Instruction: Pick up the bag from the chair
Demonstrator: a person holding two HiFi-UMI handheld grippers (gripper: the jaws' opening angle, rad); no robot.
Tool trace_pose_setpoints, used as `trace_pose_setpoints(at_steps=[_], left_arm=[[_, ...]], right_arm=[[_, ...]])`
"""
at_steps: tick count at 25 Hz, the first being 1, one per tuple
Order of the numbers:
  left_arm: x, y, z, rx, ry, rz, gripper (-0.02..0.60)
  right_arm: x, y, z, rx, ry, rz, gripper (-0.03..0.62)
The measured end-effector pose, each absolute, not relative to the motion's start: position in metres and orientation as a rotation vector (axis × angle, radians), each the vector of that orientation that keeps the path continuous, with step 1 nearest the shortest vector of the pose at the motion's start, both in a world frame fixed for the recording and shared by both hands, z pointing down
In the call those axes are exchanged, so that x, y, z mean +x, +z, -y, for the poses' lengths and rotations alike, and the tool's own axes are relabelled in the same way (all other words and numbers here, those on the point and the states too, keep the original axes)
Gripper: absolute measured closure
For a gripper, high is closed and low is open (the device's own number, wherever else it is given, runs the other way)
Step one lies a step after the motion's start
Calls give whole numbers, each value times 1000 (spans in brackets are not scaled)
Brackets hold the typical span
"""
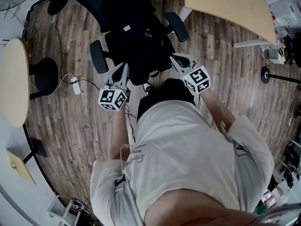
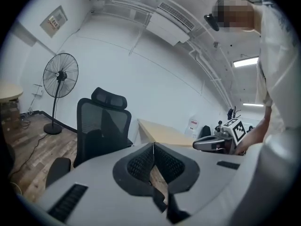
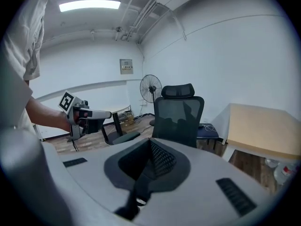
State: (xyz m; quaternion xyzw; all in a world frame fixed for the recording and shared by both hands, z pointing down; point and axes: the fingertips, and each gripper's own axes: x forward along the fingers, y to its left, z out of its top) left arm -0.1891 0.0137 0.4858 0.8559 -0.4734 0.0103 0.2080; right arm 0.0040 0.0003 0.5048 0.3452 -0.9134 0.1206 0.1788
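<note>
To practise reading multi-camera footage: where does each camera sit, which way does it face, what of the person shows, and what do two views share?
Head view: on the head, facing steeply down at the bag on the chair; shirt, forearms, left gripper and right gripper show.
Left gripper view: on the left gripper, facing the chair along shut jaws; an arm shows.
Right gripper view: on the right gripper, facing the chair; a forearm shows.
Shared: both gripper views show chair, fan and the opposite gripper.
</note>
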Motion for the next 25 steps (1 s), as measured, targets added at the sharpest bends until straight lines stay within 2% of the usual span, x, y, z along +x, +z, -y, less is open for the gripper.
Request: trace_pose_setpoints(at_steps=[7, 14, 25], left_arm=[[-175, 499, 1, 2390, 18, 1207, 565], [-178, 520, 24, 2267, 141, 1263, 565], [-166, 607, 27, 2138, 235, 1200, 565]], right_arm=[[9, 530, 18, 954, 437, 2578, 600], [35, 553, 61, 975, 467, 2554, 600], [23, 668, 61, 752, 616, 2400, 600]])
